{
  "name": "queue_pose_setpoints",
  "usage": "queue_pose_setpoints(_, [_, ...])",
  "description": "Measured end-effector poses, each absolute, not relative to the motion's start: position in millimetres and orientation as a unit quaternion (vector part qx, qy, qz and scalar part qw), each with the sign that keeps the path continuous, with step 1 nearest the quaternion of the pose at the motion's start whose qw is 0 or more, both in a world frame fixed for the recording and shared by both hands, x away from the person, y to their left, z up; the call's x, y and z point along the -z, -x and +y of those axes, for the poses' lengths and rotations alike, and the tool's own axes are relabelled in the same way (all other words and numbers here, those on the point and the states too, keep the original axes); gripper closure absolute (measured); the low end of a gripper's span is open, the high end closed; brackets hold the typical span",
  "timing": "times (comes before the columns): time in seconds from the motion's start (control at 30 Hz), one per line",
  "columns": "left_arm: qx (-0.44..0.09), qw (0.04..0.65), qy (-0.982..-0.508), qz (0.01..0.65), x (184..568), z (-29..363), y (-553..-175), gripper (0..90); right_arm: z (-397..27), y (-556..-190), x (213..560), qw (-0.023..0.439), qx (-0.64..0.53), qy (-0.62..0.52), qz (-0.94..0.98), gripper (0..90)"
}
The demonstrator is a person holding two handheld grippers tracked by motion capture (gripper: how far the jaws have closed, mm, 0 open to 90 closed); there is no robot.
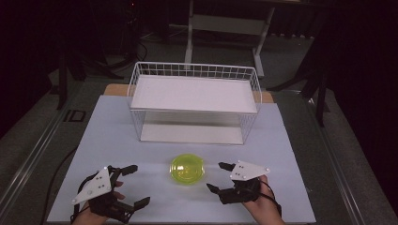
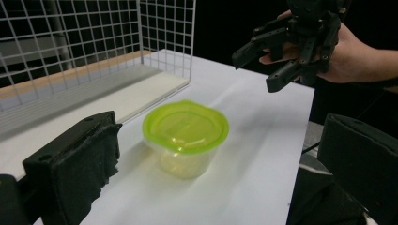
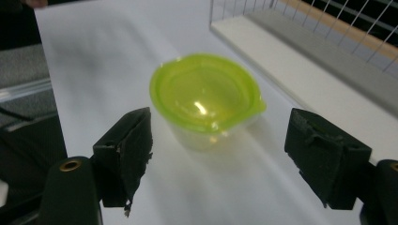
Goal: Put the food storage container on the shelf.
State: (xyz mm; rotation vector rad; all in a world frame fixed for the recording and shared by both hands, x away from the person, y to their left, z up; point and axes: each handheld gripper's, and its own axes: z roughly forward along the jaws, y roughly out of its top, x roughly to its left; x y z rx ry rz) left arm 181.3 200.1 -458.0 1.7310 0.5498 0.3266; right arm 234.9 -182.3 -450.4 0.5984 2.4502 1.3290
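A small clear tub with a lime-green lid [image 1: 187,169] stands upright on the white tabletop [image 1: 108,140], in front of the wire rack. My left gripper [image 1: 140,184] is to its left, jaws wide apart and pointing toward it, with nothing between them. My right gripper [image 1: 215,176] hovers just right of the tub, open and empty as well. In the left gripper view the tub [image 2: 185,133] sits ahead of the jaws, and the right gripper [image 2: 256,72] hangs above and beyond it. In the right gripper view the tub [image 3: 204,96] lies just past the spread fingers [image 3: 126,145].
A white wire rack [image 1: 195,70] with a flat upper shelf and a lower white floor stands at the back of the table, its open front facing me. Dark floor and table legs lie beyond. The table's right edge is close behind the right hand.
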Motion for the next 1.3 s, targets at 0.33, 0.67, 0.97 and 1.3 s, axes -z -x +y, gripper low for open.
queue_pose_setpoints(0.33, [-0.128,0.601,-0.751,0.242,438,186,-204,0.2,-169,-244,430,0.151,-0.482,-0.205,0.838,23.3])
queue_pose_setpoints(0.67, [-0.108,0.592,-0.754,0.264,440,166,-230,0.2,-164,-264,434,0.141,-0.505,-0.24,0.817,21.5])
queue_pose_setpoints(0.97, [-0.076,0.56,-0.767,0.304,461,154,-259,0.3,-162,-286,447,0.108,-0.512,-0.295,0.799,18.9])
queue_pose_setpoints(1.3, [-0.039,0.544,-0.762,0.348,480,149,-277,0.3,-162,-292,460,0.079,-0.499,-0.32,0.801,14.0])
